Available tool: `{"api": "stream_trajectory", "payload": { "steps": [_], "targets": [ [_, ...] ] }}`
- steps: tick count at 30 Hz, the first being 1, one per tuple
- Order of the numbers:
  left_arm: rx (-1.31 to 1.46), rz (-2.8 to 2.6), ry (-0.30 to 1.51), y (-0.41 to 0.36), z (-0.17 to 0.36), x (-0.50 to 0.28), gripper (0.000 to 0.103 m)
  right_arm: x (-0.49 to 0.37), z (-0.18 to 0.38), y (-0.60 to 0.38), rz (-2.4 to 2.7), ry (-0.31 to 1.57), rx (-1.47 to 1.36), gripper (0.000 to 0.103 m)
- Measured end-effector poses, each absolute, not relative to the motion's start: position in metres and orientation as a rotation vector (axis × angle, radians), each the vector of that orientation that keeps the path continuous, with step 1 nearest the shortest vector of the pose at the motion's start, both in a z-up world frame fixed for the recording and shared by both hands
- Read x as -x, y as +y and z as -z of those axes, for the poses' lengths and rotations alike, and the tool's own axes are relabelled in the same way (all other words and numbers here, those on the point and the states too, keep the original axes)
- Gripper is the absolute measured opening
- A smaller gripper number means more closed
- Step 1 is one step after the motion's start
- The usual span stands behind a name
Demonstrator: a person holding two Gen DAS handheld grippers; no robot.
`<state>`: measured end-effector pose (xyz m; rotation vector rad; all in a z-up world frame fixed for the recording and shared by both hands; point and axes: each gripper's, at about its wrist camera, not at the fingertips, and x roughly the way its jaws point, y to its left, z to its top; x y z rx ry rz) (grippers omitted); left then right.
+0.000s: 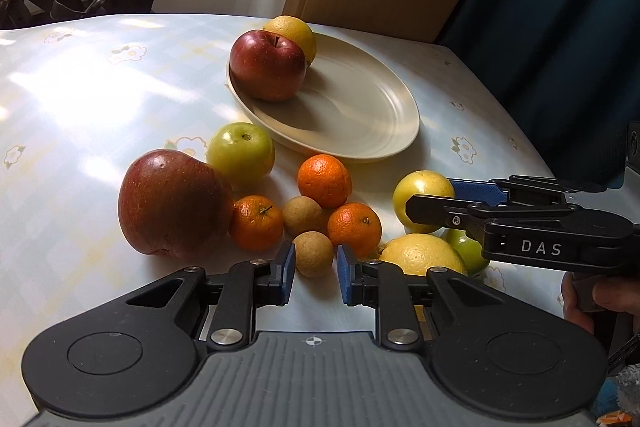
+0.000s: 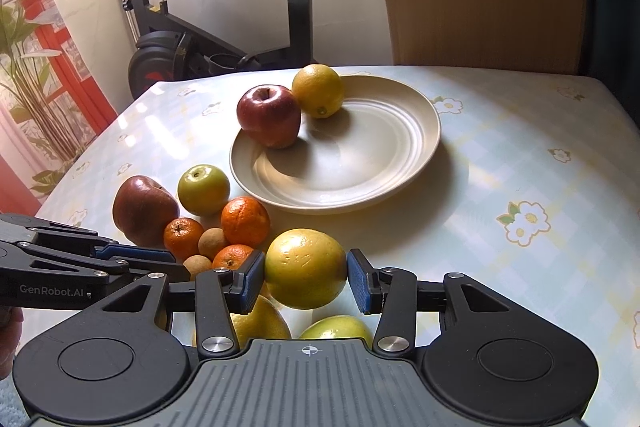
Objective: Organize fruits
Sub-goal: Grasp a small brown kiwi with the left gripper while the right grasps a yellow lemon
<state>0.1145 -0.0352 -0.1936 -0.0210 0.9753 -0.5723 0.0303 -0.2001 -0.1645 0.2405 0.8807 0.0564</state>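
the right hand-held gripper (image 2: 306, 281) was closed around a yellow-green fruit (image 2: 306, 269), its blue pads pressed to the fruit's two sides, and the fruit looked lifted just clear of the pile. the left hand-held gripper (image 1: 316, 269) was narrowly parted and held nothing; a small brown fruit (image 1: 313, 253) sat between and just ahead of its tips on the desk (image 1: 80, 107).

the cream plate (image 2: 400, 187) lay beyond, carrying only a red apple (image 2: 269, 117) and a yellow citrus (image 2: 319, 95) at its far-left side. most of the fruit was not yet on it: a large red apple (image 1: 174, 203), a green apple (image 1: 241, 153), three mandarins (image 1: 325, 180) and another brown fruit (image 1: 303, 215), crowded together and touching.

the likely trouble was the grip. the held fruit was round and smooth and pinched only at its widest part, so a tilt or a quick swing could let it roll out and drop onto the large yellow citrus (image 2: 260, 323) and green fruit (image 2: 338, 327) directly under it, scattering the cluster. set down too near the plate's sloped rim, it could roll off, or knock the red apple. the two tools were close together, so the left one reaching in could clip the right.
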Motion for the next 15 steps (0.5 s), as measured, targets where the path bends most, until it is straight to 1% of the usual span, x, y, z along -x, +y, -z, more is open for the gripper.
{"api": "stream_trajectory", "payload": {
  "steps": [6,10,15],
  "targets": [
    [-0.066,0.573,0.947,-0.046,0.195,-0.114,0.025,-0.028,0.167,-0.204,-0.048,0.882,-0.25,0.041],
    [-0.071,0.587,0.947,-0.048,0.198,-0.117,0.027,-0.027,0.167,-0.205,-0.042,0.882,-0.251,0.041],
    [-0.083,0.607,0.949,-0.049,0.2,-0.117,0.028,-0.028,0.168,-0.207,-0.036,0.883,-0.253,0.041]
  ]
}}
